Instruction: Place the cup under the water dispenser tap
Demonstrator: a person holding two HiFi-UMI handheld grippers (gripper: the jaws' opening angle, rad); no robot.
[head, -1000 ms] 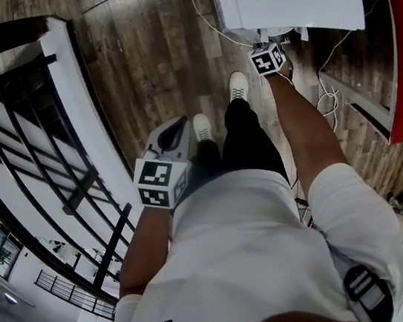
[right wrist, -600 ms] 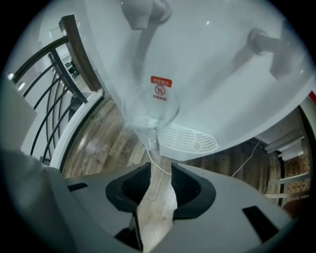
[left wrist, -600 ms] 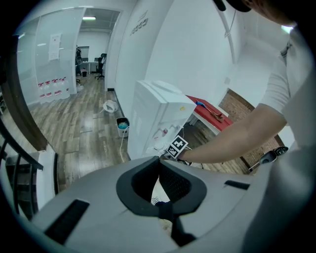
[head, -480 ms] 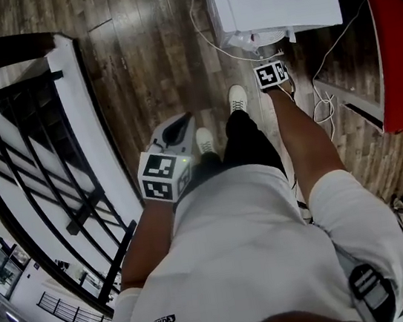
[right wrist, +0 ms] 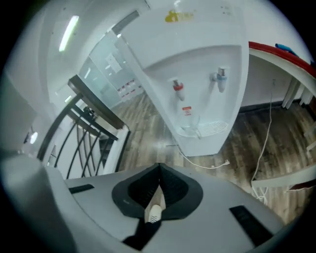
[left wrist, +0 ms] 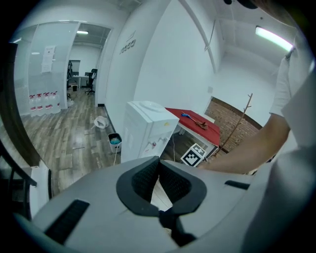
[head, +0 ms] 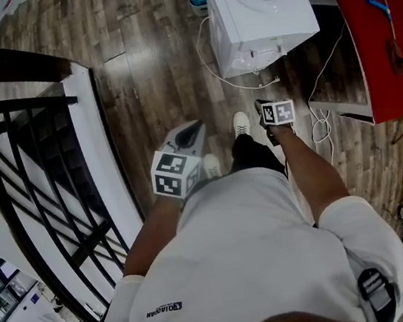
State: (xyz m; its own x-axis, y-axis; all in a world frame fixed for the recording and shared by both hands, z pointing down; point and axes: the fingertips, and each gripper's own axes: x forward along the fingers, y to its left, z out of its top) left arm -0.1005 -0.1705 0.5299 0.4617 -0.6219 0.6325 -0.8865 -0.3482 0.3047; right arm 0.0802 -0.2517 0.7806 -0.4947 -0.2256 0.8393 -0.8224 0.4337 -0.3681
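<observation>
Upper centre, past a white cable [head: 212, 69], a clear plastic cup [right wrist: 189, 120] stands upright on the white water dispenser [head: 257, 5] tray; left gripper [left wrist: 158, 160] and right gripper [right wrist: 159, 166] jaws closed, empty.

The person wears a white short-sleeved T-shirt [head: 247, 262] with small dark lettering near the left sleeve, black trousers [head: 254, 154] and white shoes [head: 241, 123]. The left claw [left wrist: 158, 159] and right claw [right wrist: 159, 165] are grey with black ribbed pads. Each carries a cube [head: 176, 174] of black-and-white square markers.
</observation>
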